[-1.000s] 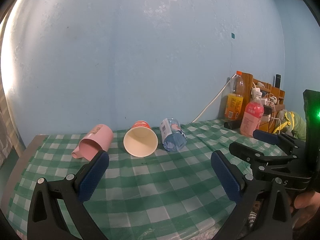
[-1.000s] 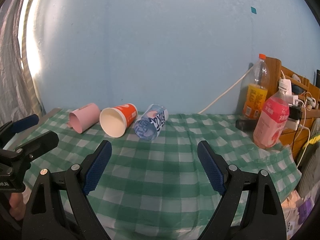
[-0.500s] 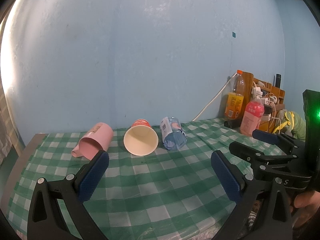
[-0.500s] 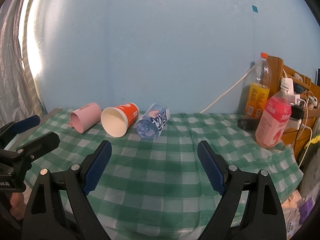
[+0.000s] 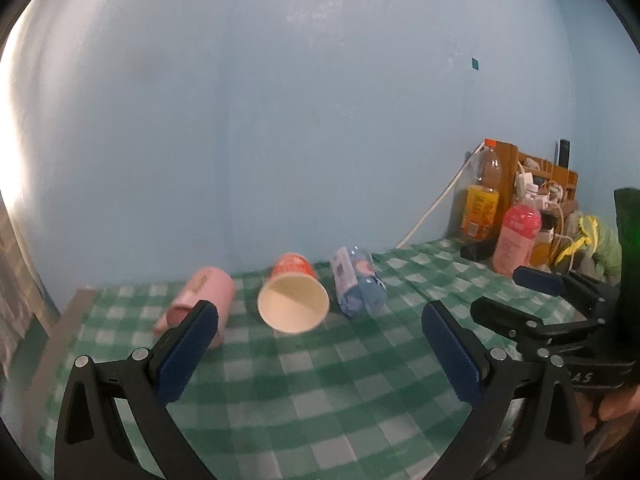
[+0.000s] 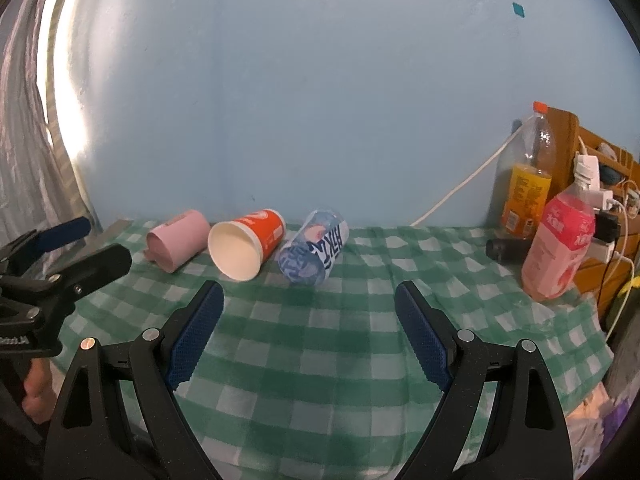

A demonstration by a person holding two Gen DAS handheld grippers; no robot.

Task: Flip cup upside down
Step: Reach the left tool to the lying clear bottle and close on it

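Note:
Three cups lie on their sides in a row on the green checked tablecloth (image 5: 320, 380) near the wall: a pink cup (image 5: 200, 300) (image 6: 178, 244), an orange paper cup (image 5: 294, 300) (image 6: 246, 244) with its mouth toward me, and a blue patterned cup (image 5: 358, 288) (image 6: 314, 252). My left gripper (image 5: 320, 344) is open and empty, short of the cups. My right gripper (image 6: 310, 320) is open and empty, also short of them. Each gripper shows at the edge of the other's view.
An orange drink bottle (image 6: 524, 184) and a pink drink bottle (image 6: 558, 240) stand at the back right by a wooden rack with chargers and cables (image 5: 548, 184). A white cable (image 6: 460, 192) runs down the blue wall. The table's left edge (image 5: 64, 332) is bare.
The left wrist view has tilted up a little, so the cups sit lower in it and look blurred. The right gripper has edged slightly closer to the cups. Both stay open.

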